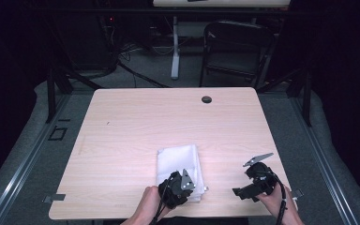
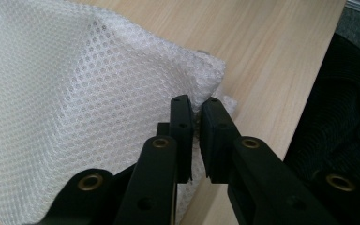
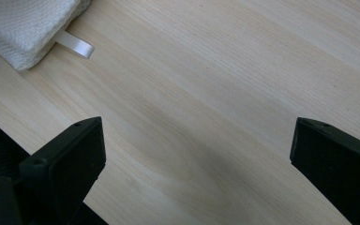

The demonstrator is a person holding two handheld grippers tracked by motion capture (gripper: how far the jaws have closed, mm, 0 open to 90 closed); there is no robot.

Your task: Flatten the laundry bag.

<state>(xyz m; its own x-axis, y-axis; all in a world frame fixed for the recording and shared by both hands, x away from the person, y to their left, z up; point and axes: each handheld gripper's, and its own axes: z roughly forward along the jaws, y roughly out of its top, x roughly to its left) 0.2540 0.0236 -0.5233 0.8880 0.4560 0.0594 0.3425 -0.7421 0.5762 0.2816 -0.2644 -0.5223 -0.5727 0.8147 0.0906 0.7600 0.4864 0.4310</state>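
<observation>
left gripper [image 1: 182, 186] sitting at the bottom centre of the high view, jaws nearly together and pinching the near right corner of the cloth [image 1: 178, 164]. probably gripping only a thin edge of mesh, so risking a slip out on any pull, or dragging the whole folded stack off the table's [image 1: 136, 122] near edge. right gripper [image 1: 255, 180] hovering at lower right over bare wood, jaws wide apart, holding nothing. cloth lying low centre: white, honeycomb mesh, folded into a thick rectangle, a small white tag [image 3: 76, 45] poking from its corner.
</observation>
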